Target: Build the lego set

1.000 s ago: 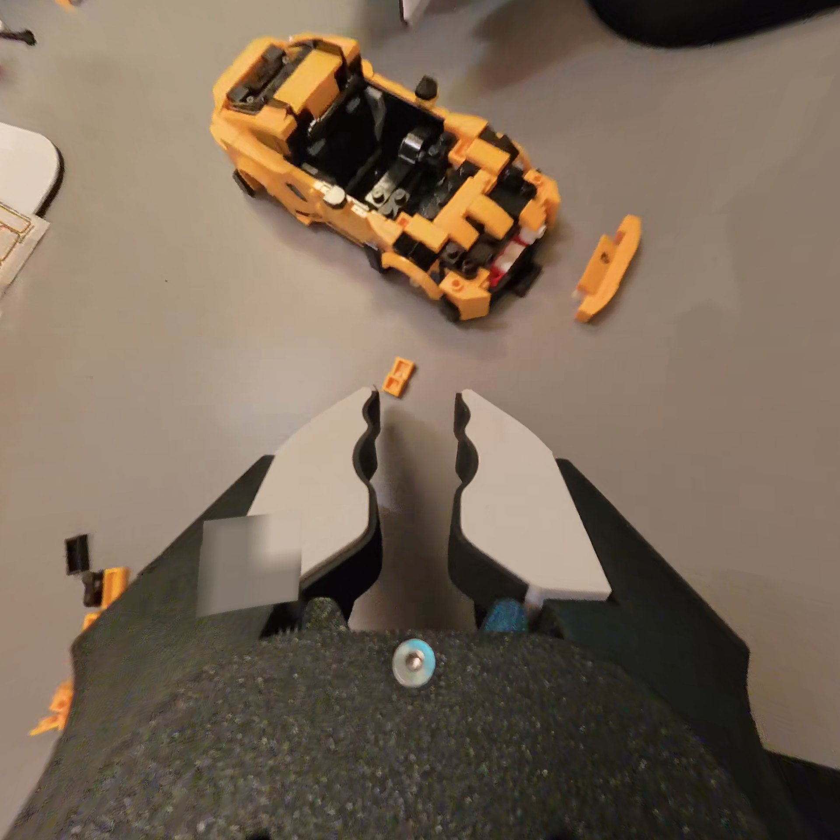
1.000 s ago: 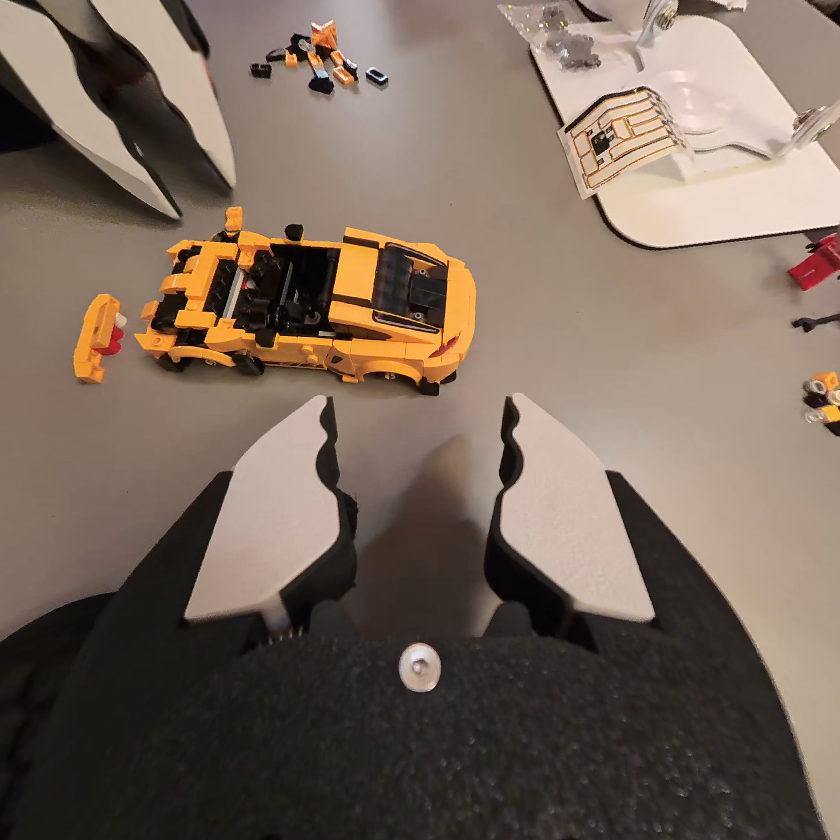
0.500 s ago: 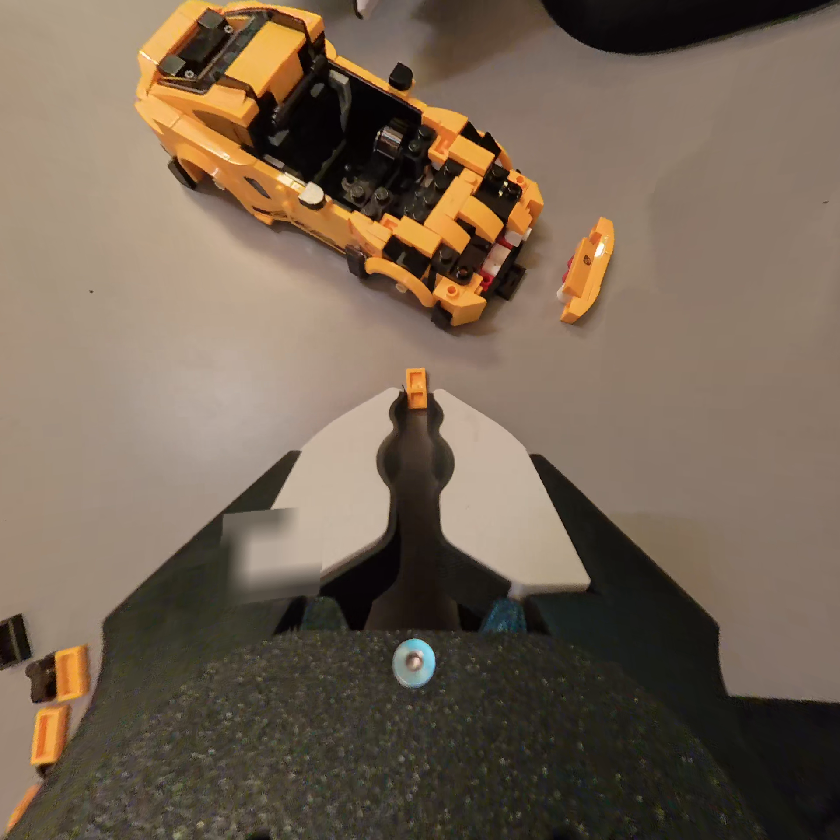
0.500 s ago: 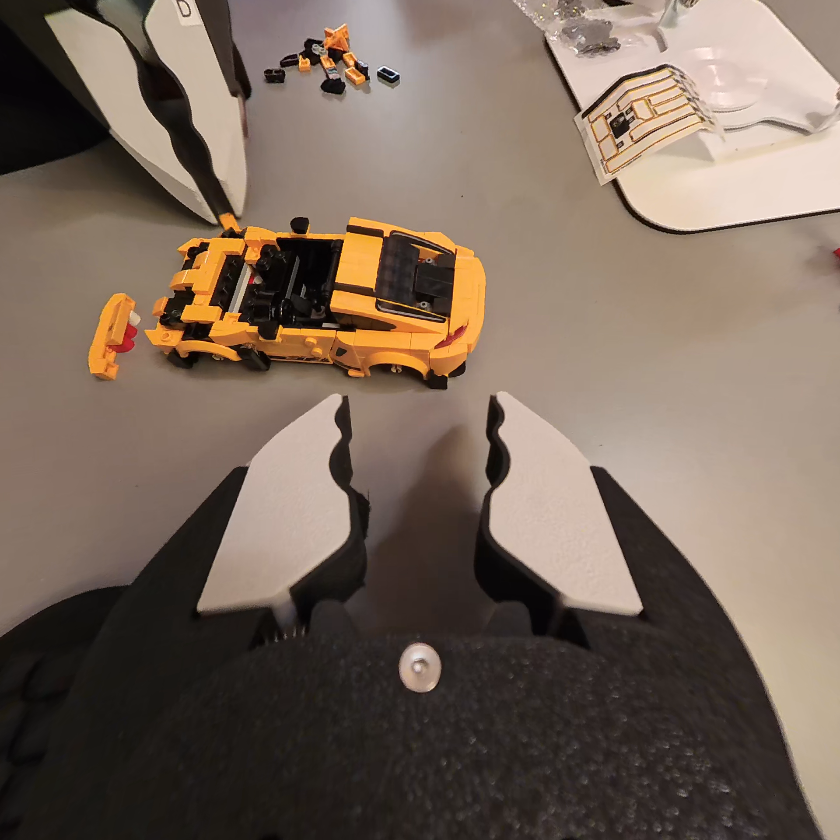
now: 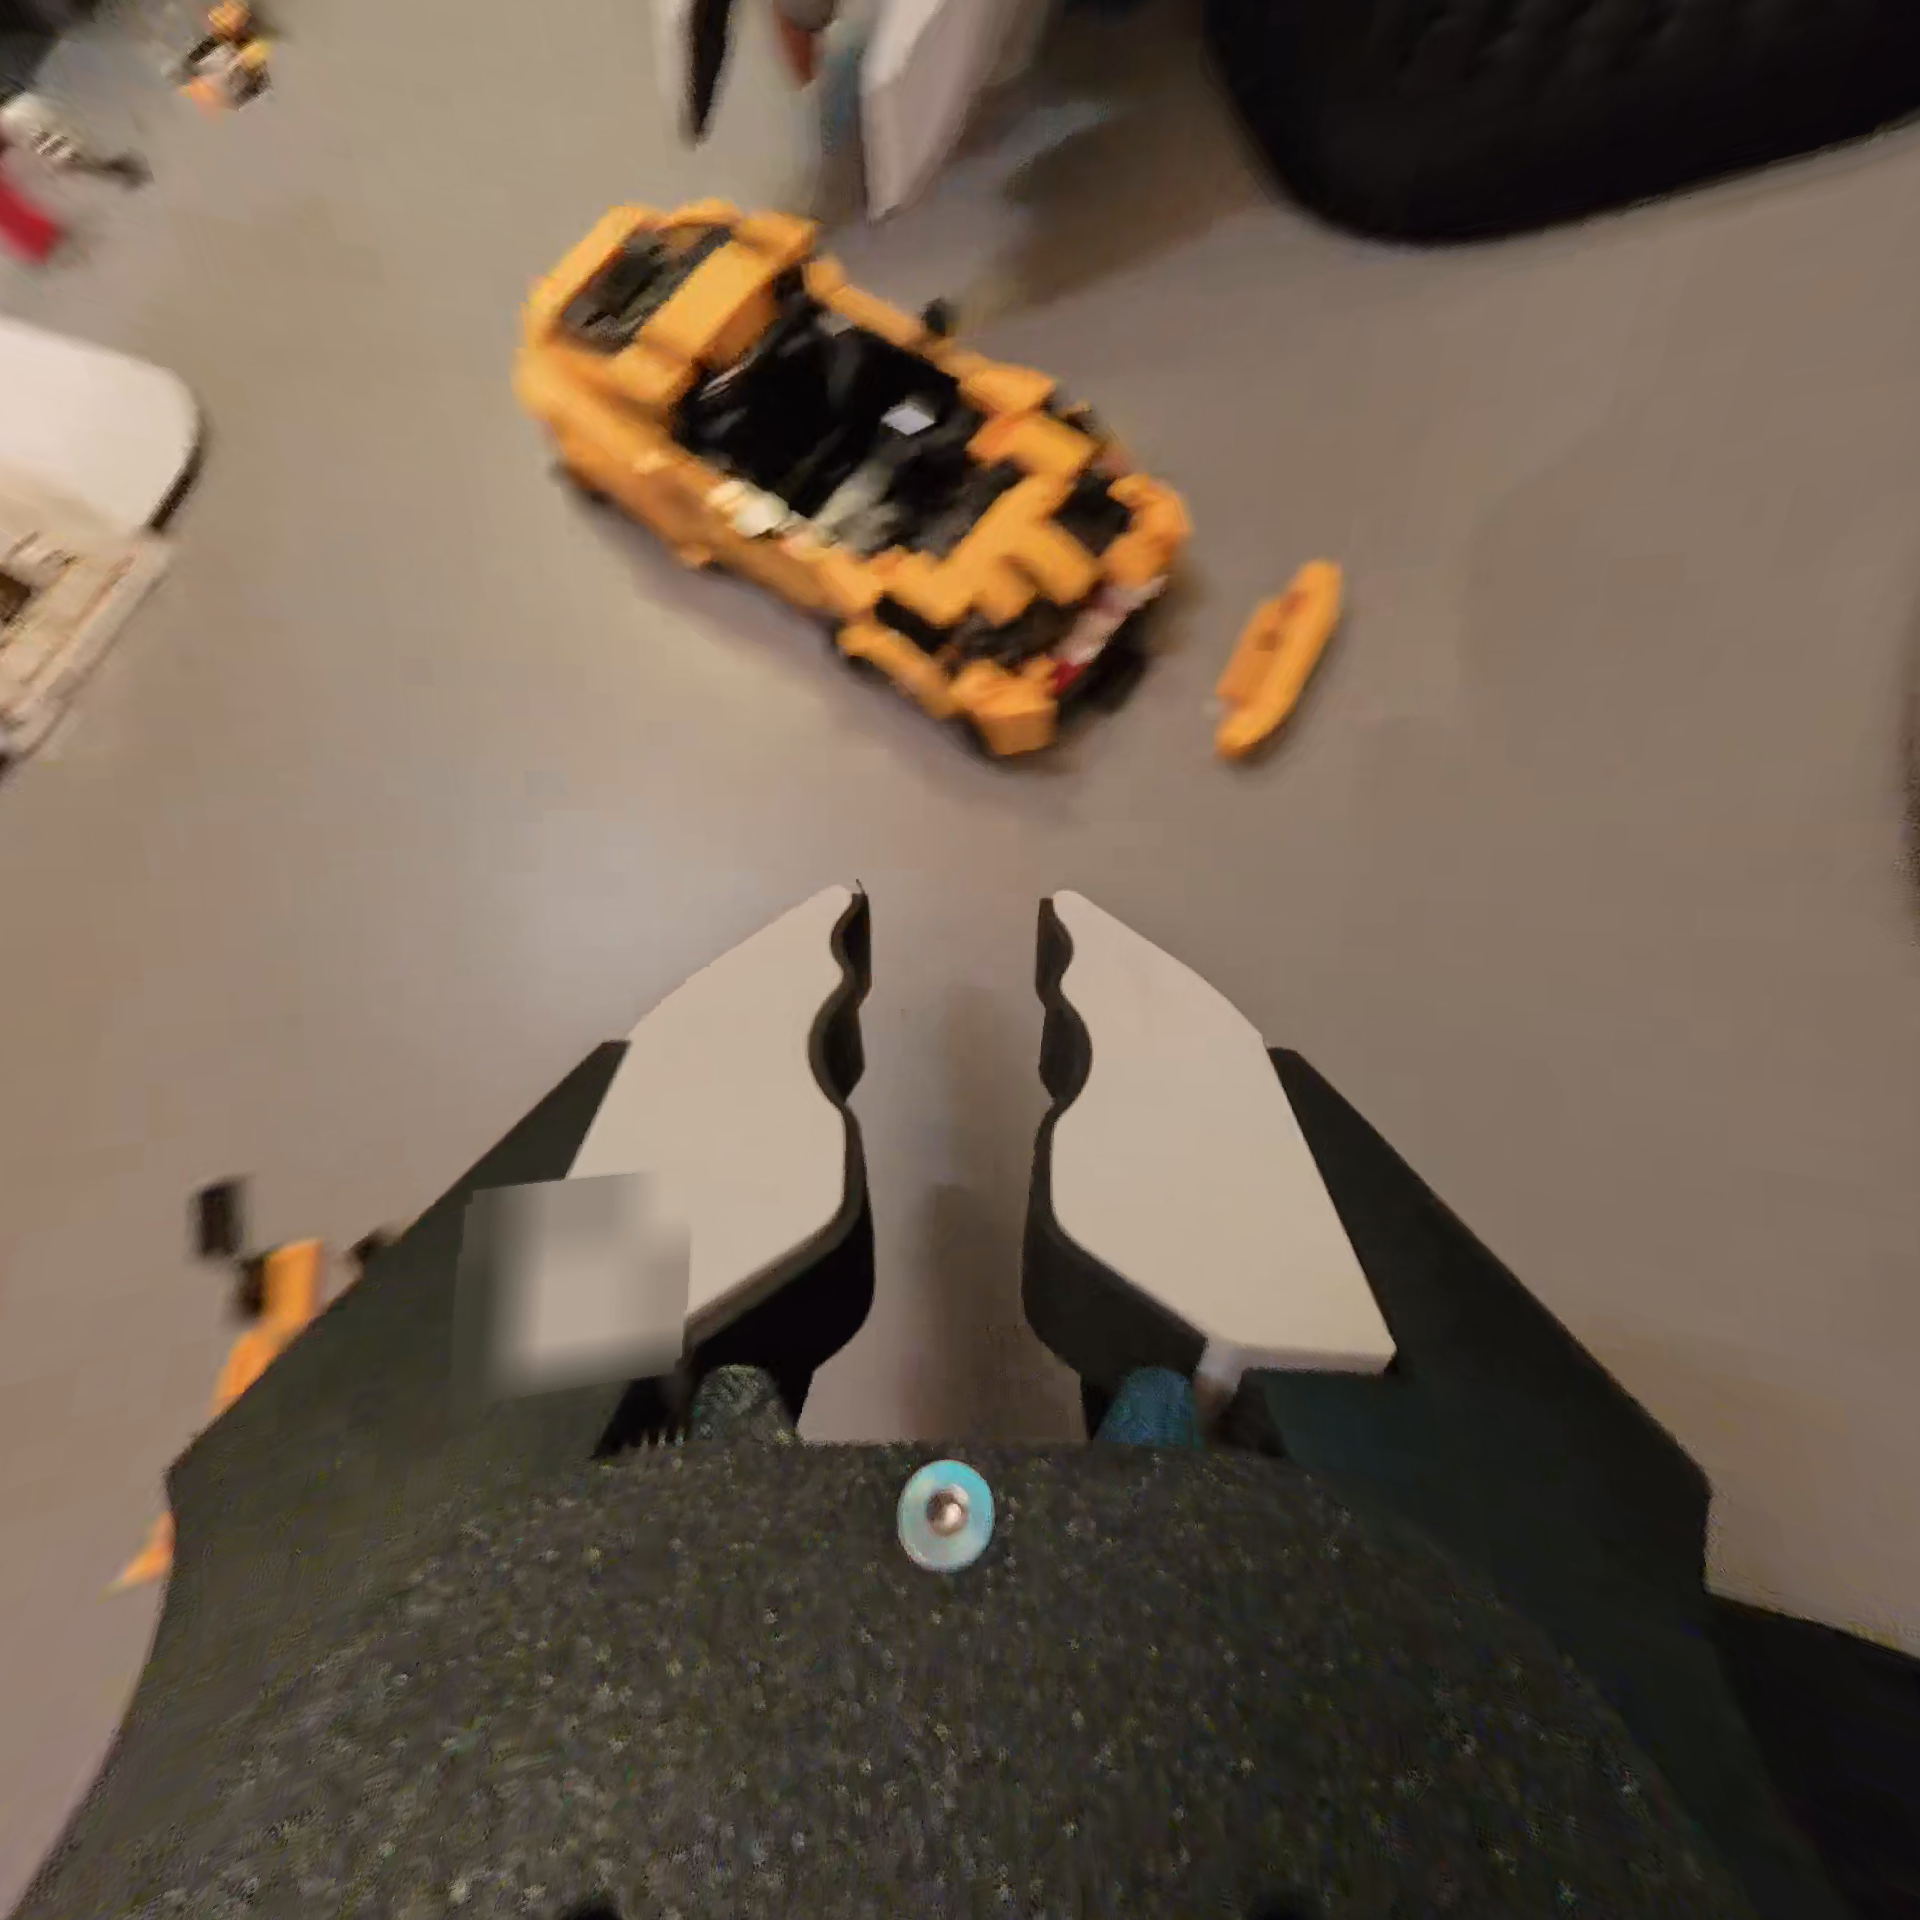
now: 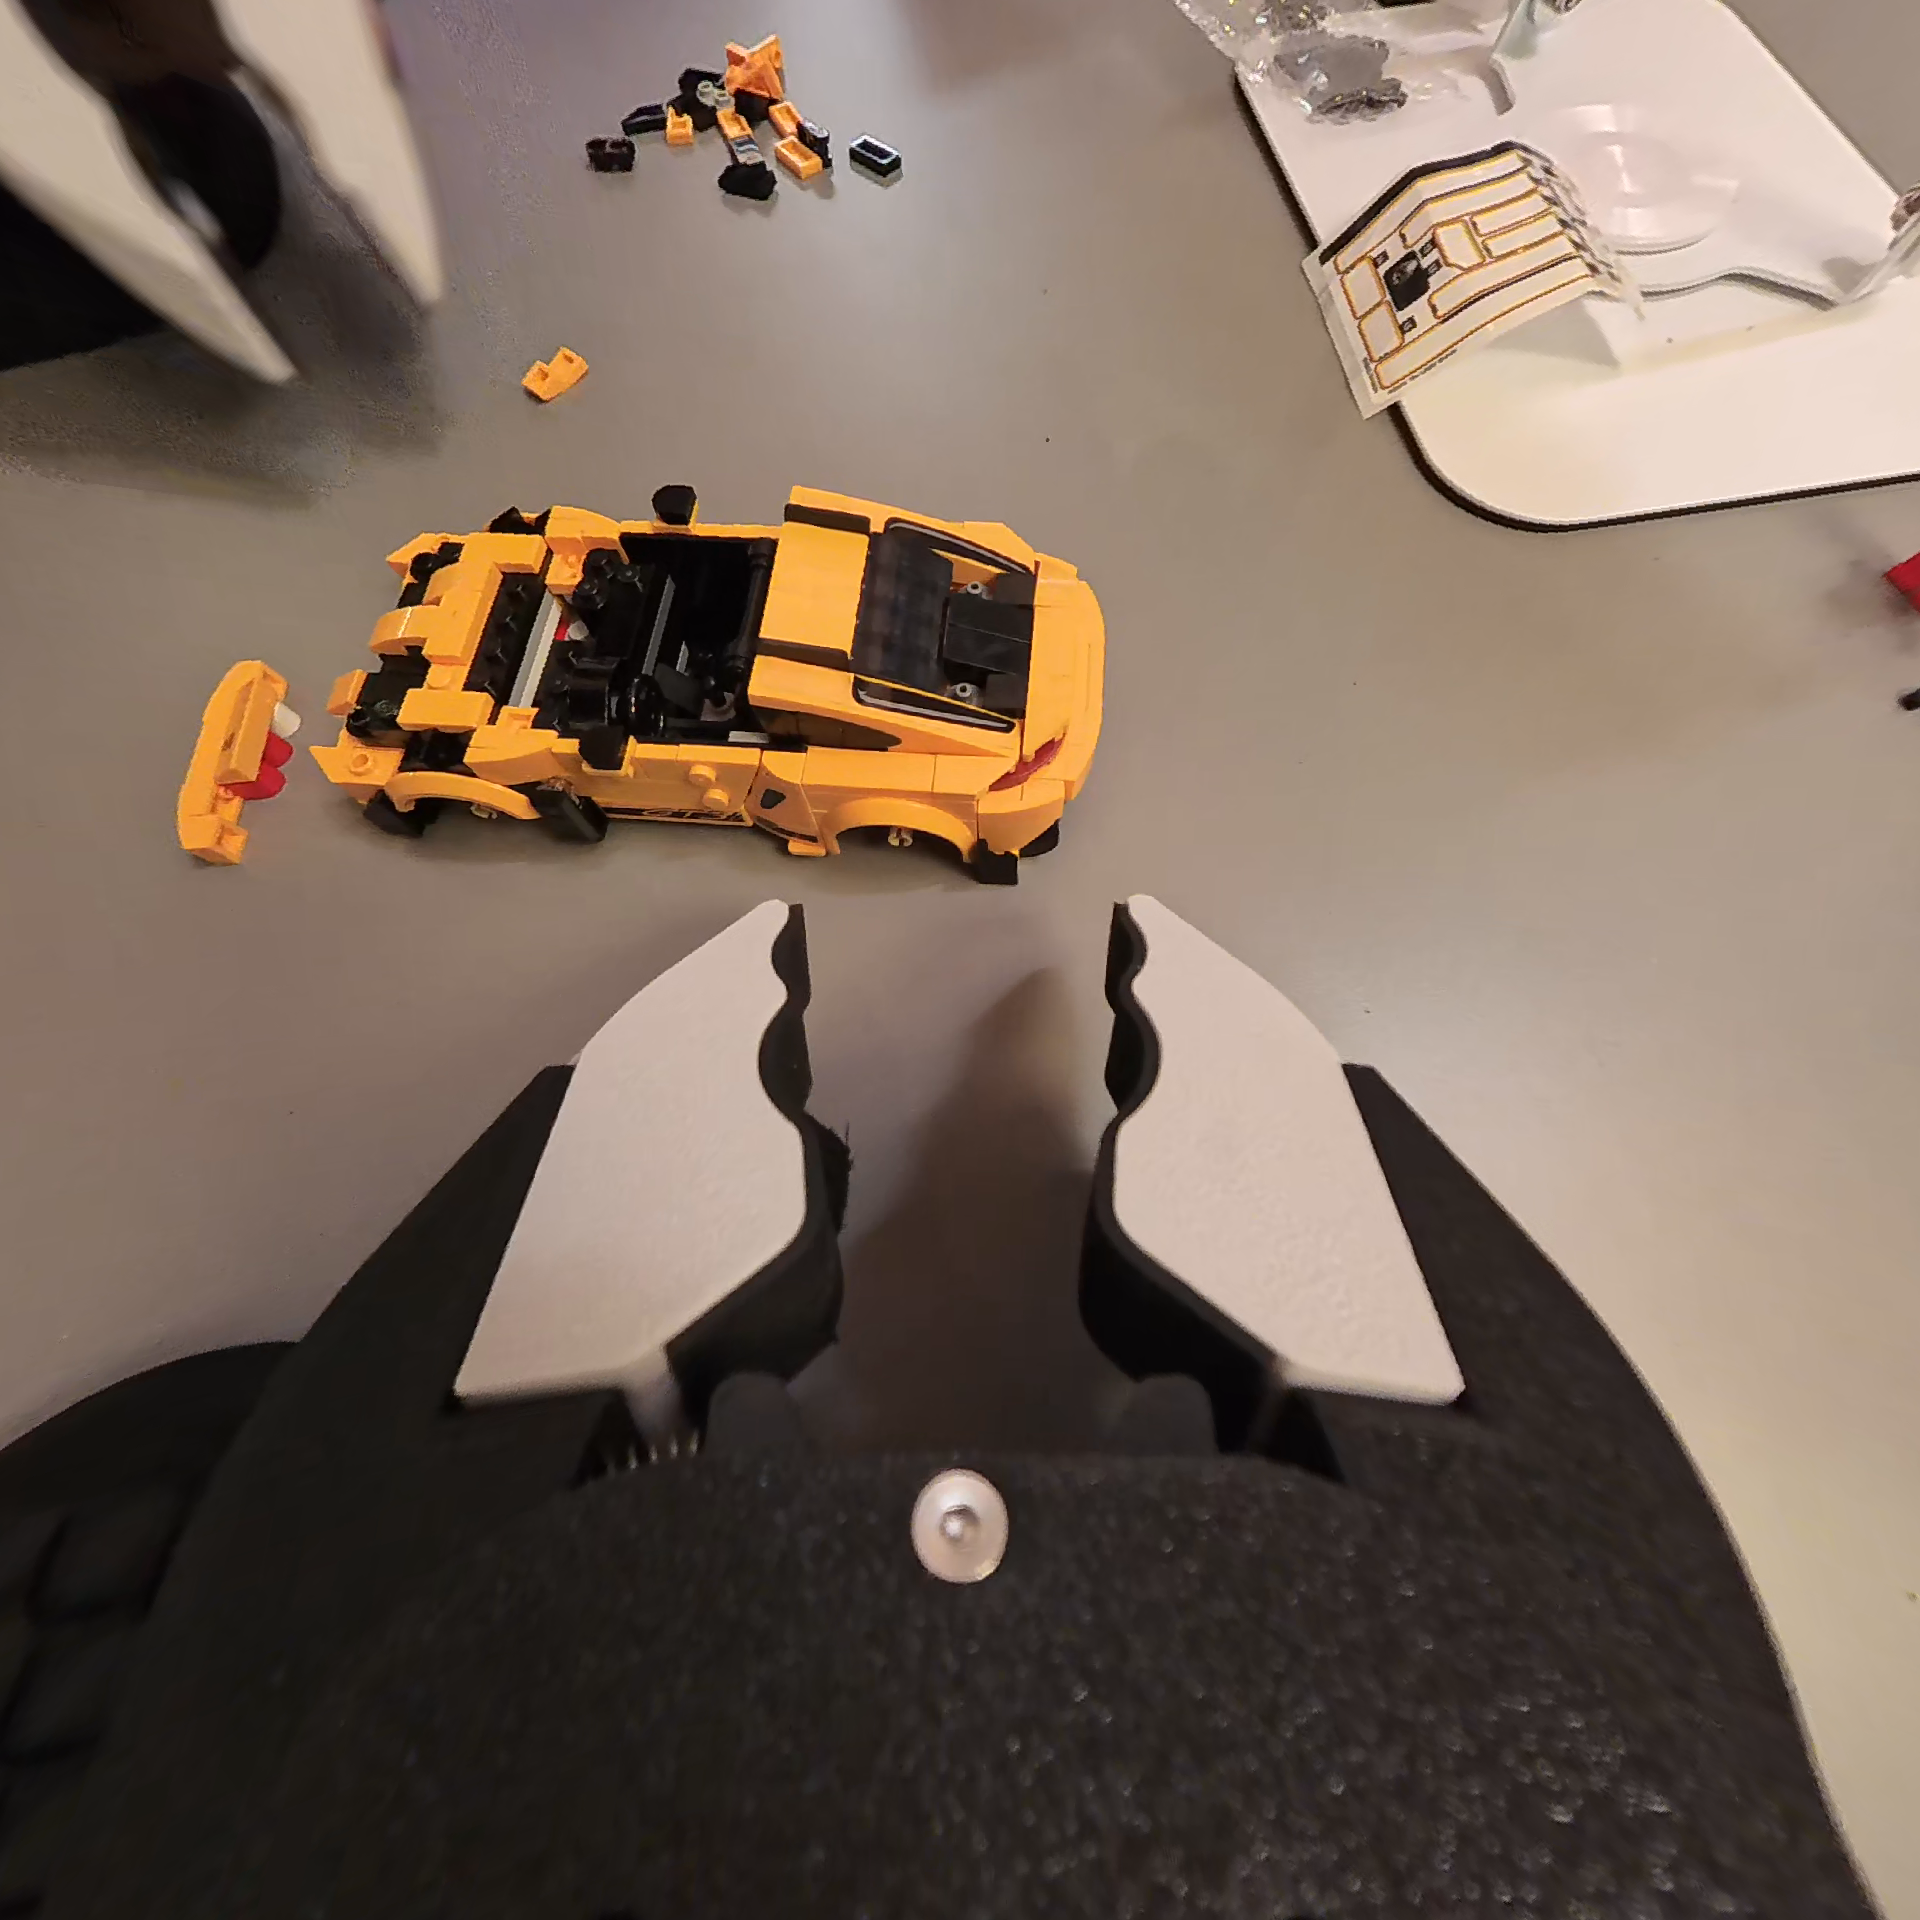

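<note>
The partly built yellow and black lego car (image 6: 717, 675) stands on the grey table; it is blurred in the left wrist view (image 5: 831, 499). A loose yellow spoiler piece (image 6: 229, 758) lies just off its rear and also shows in the left wrist view (image 5: 1278, 655). A small orange piece (image 6: 554, 372) lies on the table behind the car; the left wrist view does not show it. My left gripper (image 5: 951, 899) is open and empty; it shows at the top left of the right wrist view (image 6: 353, 327). My right gripper (image 6: 951, 925) is open and empty in front of the car.
A pile of small black and orange pieces (image 6: 743, 130) lies at the back. A white tray (image 6: 1714, 436) with a sticker sheet (image 6: 1455, 260) and a plastic bag sits at the right. More loose pieces (image 5: 260, 1278) lie left of the left gripper. Spacing between my two grippers at the tips: around 20 cm. To the small orange piece (image 6: 554, 372): left tips about 4 cm, right tips about 20 cm.
My left gripper, shut on the small orange piece half a second ago, has opened and pulled back. The piece now lies on the table. My right gripper has closed in on the car.
</note>
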`<control>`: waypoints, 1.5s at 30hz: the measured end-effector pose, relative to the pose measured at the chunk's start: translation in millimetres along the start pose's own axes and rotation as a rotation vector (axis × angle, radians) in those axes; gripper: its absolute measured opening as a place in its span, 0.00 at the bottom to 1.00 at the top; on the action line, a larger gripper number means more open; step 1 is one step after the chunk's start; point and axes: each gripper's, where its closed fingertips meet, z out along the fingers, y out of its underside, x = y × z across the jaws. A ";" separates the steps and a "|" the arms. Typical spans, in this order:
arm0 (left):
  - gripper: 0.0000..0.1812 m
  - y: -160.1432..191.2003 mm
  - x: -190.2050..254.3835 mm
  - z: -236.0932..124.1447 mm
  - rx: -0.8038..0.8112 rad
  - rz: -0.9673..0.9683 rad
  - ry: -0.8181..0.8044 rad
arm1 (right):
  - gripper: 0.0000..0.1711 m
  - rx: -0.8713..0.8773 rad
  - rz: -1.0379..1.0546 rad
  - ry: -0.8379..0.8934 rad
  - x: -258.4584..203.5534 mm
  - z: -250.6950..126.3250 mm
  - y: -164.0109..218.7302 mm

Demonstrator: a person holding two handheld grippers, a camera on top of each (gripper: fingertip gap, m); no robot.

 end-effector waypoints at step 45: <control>0.09 -30.5 35.6 50.8 0.024 0.336 0.079 | 0.48 -0.087 -0.057 -0.273 11.1 24.7 -26.1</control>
